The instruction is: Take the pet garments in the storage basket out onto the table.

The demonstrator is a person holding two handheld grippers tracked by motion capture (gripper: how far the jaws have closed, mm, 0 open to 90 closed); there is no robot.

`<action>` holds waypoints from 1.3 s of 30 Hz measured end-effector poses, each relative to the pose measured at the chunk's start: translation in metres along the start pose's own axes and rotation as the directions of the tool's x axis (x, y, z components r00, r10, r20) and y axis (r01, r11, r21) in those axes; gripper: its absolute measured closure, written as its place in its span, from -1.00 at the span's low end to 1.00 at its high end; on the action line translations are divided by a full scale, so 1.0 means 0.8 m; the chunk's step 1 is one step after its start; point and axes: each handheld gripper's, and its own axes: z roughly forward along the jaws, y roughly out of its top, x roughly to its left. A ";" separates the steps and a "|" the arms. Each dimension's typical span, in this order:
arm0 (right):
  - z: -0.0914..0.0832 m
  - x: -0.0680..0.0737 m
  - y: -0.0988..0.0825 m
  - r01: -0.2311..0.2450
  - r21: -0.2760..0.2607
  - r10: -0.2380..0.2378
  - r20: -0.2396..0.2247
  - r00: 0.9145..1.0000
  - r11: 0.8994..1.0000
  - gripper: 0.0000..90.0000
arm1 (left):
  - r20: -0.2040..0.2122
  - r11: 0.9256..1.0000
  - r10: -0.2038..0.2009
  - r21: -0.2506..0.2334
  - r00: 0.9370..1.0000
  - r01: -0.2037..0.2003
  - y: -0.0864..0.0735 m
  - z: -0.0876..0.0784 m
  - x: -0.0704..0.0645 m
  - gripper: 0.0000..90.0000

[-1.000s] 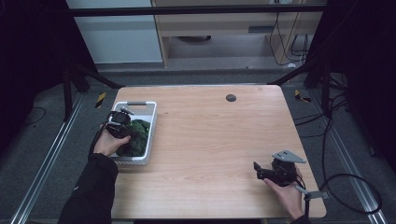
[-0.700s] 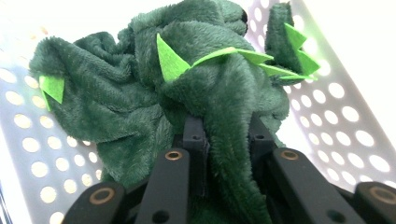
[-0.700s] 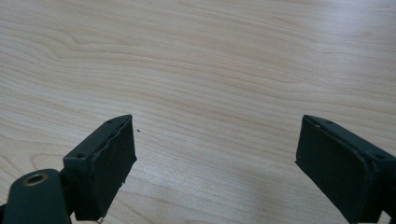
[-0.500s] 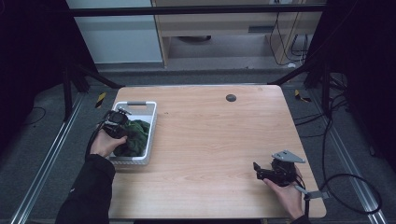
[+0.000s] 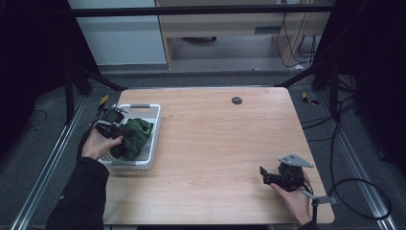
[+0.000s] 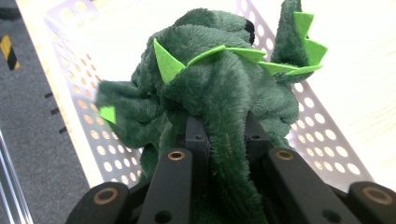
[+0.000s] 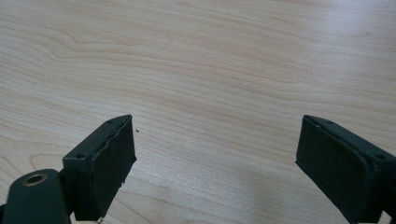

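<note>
- We're seeing the left gripper (image 6: 223, 140) clamping a green plush toy (image 6: 219, 88) over the white perforated basket (image 5: 152, 125).
- The right gripper (image 7: 215, 158) is sitting wide open over the wooden table (image 5: 225, 143).

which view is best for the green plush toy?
Left gripper view: the green plush toy is close up, pinched between the left tool's jaws over the white basket. In the high view it is a small dark lump. The right gripper view looks at bare table.
</note>
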 end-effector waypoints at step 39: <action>-0.002 -0.001 0.001 -0.003 -0.008 0.003 0.002 1.000 1.000 -0.75 | 0.032 0.980 0.182 -0.083 0.983 -0.179 0.024 -0.123 -0.037 0.72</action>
